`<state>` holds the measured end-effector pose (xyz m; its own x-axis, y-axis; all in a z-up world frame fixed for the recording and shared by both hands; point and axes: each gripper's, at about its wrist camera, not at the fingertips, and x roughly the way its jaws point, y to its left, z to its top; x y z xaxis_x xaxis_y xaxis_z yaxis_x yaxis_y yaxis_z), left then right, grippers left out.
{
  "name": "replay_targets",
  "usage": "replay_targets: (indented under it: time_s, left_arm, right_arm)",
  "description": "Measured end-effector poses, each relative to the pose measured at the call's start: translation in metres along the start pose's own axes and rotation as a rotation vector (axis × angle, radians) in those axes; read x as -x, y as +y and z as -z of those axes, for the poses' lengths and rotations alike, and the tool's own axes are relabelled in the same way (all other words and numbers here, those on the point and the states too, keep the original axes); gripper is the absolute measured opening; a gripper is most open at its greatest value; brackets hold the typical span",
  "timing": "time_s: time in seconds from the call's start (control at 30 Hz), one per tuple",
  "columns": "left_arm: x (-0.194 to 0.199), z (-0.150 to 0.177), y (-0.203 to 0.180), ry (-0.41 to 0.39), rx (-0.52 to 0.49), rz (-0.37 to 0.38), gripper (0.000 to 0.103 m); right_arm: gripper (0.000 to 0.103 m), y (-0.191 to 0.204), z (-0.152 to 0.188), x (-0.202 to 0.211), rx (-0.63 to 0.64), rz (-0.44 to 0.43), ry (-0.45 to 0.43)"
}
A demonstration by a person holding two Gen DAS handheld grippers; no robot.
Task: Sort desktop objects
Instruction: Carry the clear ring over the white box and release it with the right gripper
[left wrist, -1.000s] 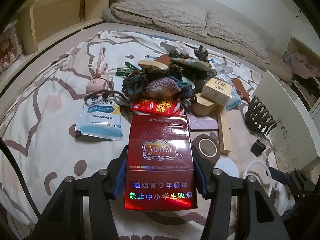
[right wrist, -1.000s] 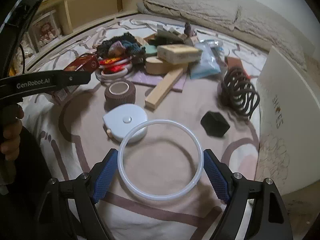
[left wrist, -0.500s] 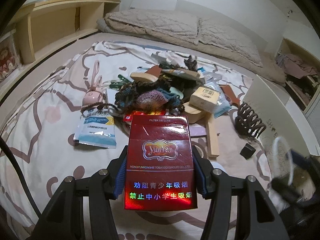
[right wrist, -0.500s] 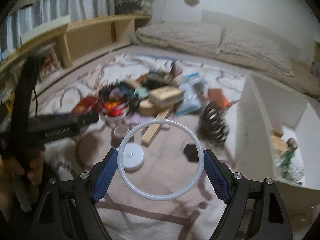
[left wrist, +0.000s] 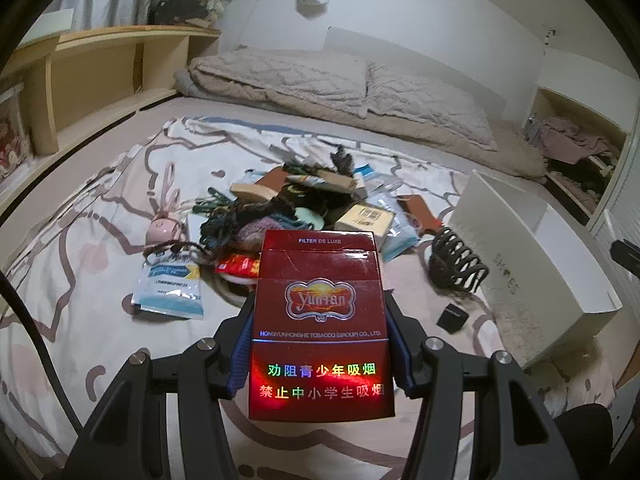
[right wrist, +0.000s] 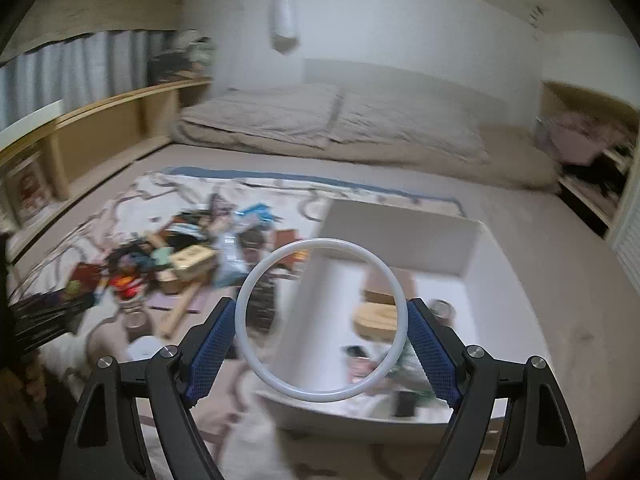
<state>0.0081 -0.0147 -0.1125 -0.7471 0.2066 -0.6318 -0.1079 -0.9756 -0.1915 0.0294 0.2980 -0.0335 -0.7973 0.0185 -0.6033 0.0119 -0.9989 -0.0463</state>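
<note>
Ring [right wrist: 321, 319] now over box [right wrist: 400, 240].

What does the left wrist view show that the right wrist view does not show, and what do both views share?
Only the left wrist view: the left gripper clamps a red cigarette pack; the box interior is hidden.

Only the right wrist view: the right gripper holds a white ring above the white box's open interior, which already holds items.

Both: the clutter pile, white box and pillows.

Red pack [left wrist: 320, 320] upright — ring [right wrist: 321, 327] (white) aloft.
</note>
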Motion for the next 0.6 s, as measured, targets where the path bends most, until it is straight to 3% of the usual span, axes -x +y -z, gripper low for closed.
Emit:
replay_targets:
  time_s: [0.23, 0.43, 0.6]
  left_arm:
    - [0.006, 0.0, -0.009, -0.018, -0.01, 0.062, 0.056]
    - [0.007, 0.002, -0.02, -0.022, -0.026, 0.11, 0.056]
    - [0.006, 0.004, -0.028, -0.021, -0.049, 0.127, 0.056]
  right_arm:
    - [0.085, -0.056, 0.001, -0.045, -0.161, 0.037, 0.169]
    - [0.085, -0.072, 0.007, -0.09, -0.177, 0.058, 0.369]
    - [0.085, -0.071, 0.008, -0.117, -0.142, 0.074, 0.487]
